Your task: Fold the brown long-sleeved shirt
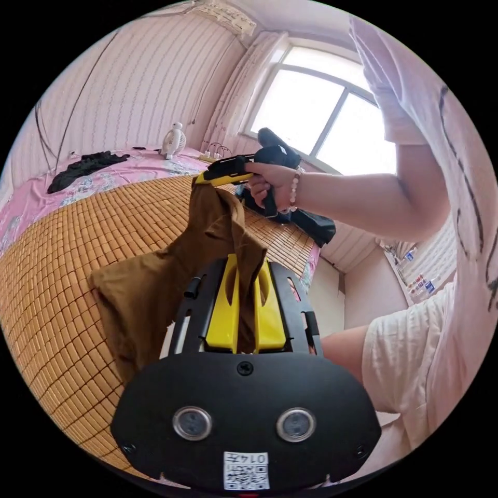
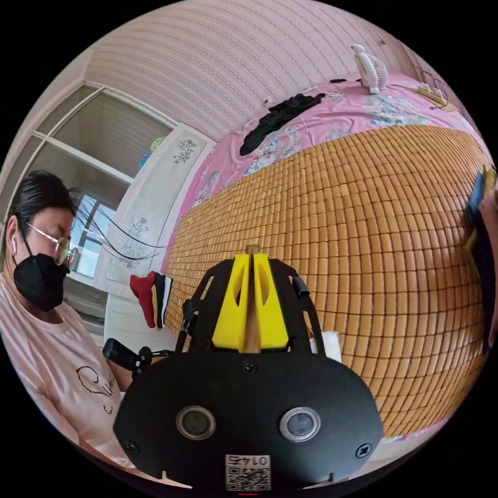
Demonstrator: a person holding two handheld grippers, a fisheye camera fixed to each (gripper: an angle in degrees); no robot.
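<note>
Hanging unfolded above the bamboo mat (image 1: 78,249), the brown long-sleeved shirt (image 1: 155,280) is pinched by the left gripper (image 1: 247,290) and right gripper (image 2: 252,295), both closed on fabric; folding remains undone.

Bright daylight floods from the overexposed window (image 1: 321,114); both fisheye views stay sharp, bending at the edges.
</note>
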